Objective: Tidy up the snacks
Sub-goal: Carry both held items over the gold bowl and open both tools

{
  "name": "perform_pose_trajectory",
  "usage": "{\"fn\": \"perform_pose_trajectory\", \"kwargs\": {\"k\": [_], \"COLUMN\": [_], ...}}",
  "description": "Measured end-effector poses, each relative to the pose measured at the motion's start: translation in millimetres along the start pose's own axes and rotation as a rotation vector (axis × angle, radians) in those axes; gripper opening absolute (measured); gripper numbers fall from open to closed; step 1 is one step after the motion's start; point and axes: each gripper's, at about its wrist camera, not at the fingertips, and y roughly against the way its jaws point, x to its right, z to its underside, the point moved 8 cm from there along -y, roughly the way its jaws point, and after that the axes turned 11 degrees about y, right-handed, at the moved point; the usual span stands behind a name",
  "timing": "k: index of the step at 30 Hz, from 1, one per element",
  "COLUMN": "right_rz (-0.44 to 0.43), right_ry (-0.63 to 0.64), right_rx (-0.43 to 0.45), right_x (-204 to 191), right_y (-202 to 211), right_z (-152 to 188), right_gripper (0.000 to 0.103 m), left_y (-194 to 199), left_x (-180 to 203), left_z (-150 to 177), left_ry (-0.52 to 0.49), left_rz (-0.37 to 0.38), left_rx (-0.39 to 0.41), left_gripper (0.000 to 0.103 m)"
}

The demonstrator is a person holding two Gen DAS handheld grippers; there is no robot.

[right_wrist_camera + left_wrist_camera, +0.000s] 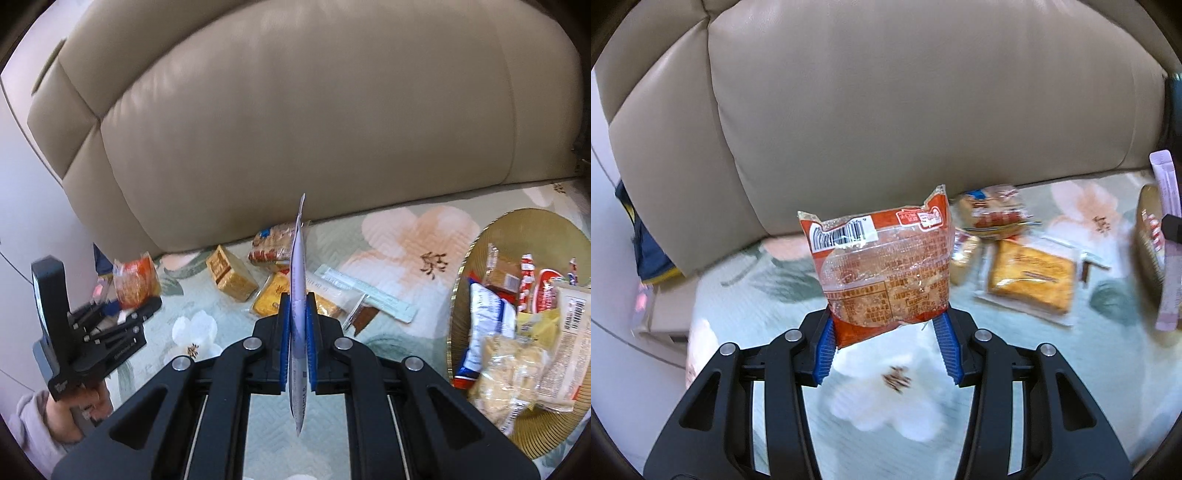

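Pinching a red-and-clear crinkly snack packet [882, 266] in my left gripper [886, 325] above the floral quilt [775, 280], I clamp a thin, possibly lilac, sachet [298, 295] edge-on in my right gripper [297, 325].

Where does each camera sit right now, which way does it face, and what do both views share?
Left wrist: on the left gripper, facing the sofa back; its fingers pinch an orange snack packet.
Right wrist: on the right gripper, facing the same sofa; it clamps a thin pale sachet; the left gripper and a hand show left.
Shared: floral cover, loose snacks, gold tray.
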Motion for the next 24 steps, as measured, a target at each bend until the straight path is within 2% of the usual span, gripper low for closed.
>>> {"fn": "perform_pose_trajectory", "kwargs": {"k": [3, 8, 14, 16, 18, 20, 21, 22, 23, 24], "right_rz": [0.015, 0.077, 0.207, 0.222, 0.269, 0.361, 0.381, 0.404, 0.428, 0.454], "right_ry": [-0.044, -0.182, -0.323, -0.367, -0.405, -0.407, -0.404, -0.408, -0.424, -0.450], "right_rx": [0.057, 0.114, 0.152, 0.157, 0.138, 0.080, 0.059, 0.034, 0.011, -0.004], "right_x": [19.4, 76.5, 164.2, 186.2, 211.3, 232.5, 237.0, 243.3, 250.0, 257.8], "right_y": [20.6, 59.1, 99.7, 106.5, 107.9, 101.4, 97.3, 91.6, 84.0, 78.6], "right_z": [-9.2, -14.0, 7.4, 16.7, 29.5, 43.5, 47.3, 52.4, 57.2, 60.6], "right_gripper": [0.007, 0.007, 0.007, 0.008, 0.008, 0.010, 0.011, 0.026, 0.075, 0.091], "left_y": [7.1, 29.4, 49.0, 50.7, 47.1, 42.6, 36.7, 29.7, 22.2, 13.4], "left_x": [11.4, 59.8, 159.5, 204.1, 243.4, 281.7, 304.0, 321.2, 334.4, 345.4], "left_z": [1.7, -7.1, -26.2, -29.0, -29.4, -25.5, -20.1, -13.8, -7.8, -1.0], "left_ry": [0.038, -0.012, -0.096, -0.125, -0.146, -0.189, -0.225, -0.257, -0.282, -0.297], "left_rz": [0.021, 0.059, 0.179, 0.242, 0.306, 0.371, 0.404, 0.421, 0.428, 0.424], "left_rx": [-0.014, 0.016, 0.041, 0.031, 0.009, -0.023, -0.055, -0.087, -0.115, -0.142], "left_gripper": [0.047, 0.047, 0.047, 0.047, 0.047, 0.049, 0.053, 0.072, 0.087, 0.099]}}
